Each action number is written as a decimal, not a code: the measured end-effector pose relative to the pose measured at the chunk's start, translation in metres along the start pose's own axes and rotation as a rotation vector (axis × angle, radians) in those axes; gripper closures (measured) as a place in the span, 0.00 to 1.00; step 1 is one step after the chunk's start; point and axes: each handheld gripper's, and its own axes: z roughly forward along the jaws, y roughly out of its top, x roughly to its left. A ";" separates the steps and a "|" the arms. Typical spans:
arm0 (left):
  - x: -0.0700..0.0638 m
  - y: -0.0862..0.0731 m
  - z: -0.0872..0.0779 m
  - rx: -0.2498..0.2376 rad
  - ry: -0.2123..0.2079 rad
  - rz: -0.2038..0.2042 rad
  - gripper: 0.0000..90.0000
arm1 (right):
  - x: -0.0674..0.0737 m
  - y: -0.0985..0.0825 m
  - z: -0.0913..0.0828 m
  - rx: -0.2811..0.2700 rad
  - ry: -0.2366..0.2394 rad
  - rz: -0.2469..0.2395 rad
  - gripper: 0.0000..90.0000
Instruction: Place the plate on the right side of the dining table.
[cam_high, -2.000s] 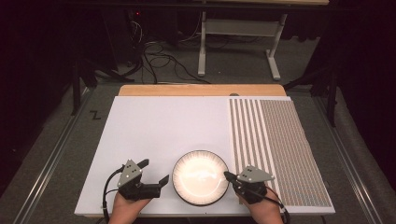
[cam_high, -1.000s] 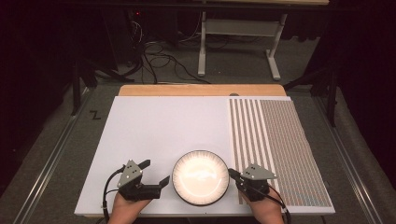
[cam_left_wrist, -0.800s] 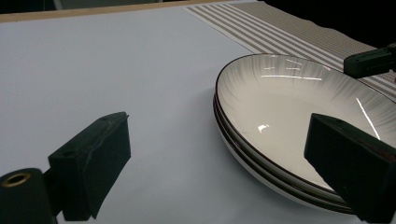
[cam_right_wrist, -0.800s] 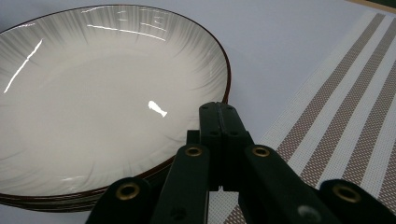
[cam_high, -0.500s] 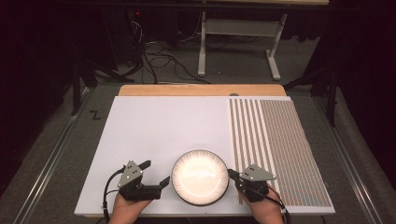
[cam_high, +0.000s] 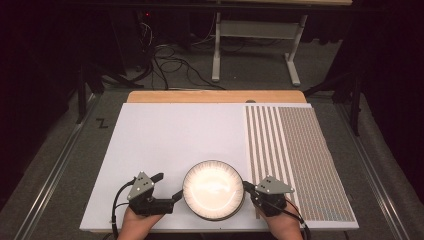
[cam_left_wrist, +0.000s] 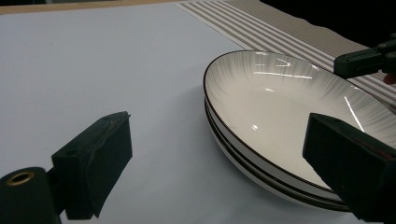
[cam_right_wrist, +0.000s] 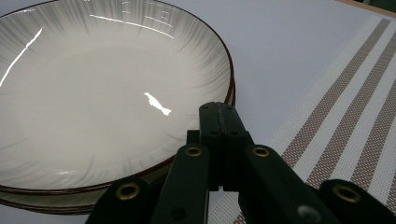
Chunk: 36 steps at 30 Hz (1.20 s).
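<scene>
A stack of white plates (cam_high: 213, 189) with thin dark rims sits near the front edge of the white table (cam_high: 170, 135), roughly at its middle. The left gripper view shows at least two plates (cam_left_wrist: 299, 135) nested one on the other; the right gripper view shows the stack's (cam_right_wrist: 107, 93) glossy inside and two dark rims at its edge.

The left gripper (cam_high: 167, 189) rests by the front edge, just left of the plates, held in the person's left hand (cam_high: 140, 222). Its jaws stand wide apart and hold nothing. In its own view the left gripper (cam_left_wrist: 224, 163) has one jaw over bare table and the other in front of the near rim of the plates; whether that jaw touches the rim I cannot tell.

The right gripper (cam_high: 247, 187) lies just right of the plates, held in the right hand (cam_high: 282, 225), its tips at the rim on that side. In its own view the right gripper (cam_right_wrist: 219, 126) has its jaws pressed flat together with nothing between them, the tips just beside the edge of the stack and seeming to be at the rim.

A striped brown-and-white mat (cam_high: 295, 160) covers the right part of the table, running from the back edge to the front edge, just behind and beside the right gripper.
</scene>
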 end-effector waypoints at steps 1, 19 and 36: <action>0.000 0.000 0.000 0.001 -0.004 -0.005 0.10 | 0.000 0.000 0.000 0.000 -0.001 0.000 1.00; 0.001 -0.001 0.001 0.001 -0.028 -0.041 0.15 | 0.011 0.002 0.007 0.017 0.026 -0.037 1.00; 0.005 -0.004 0.003 0.037 -0.079 -0.122 0.19 | 0.013 0.004 0.010 0.034 0.039 -0.047 1.00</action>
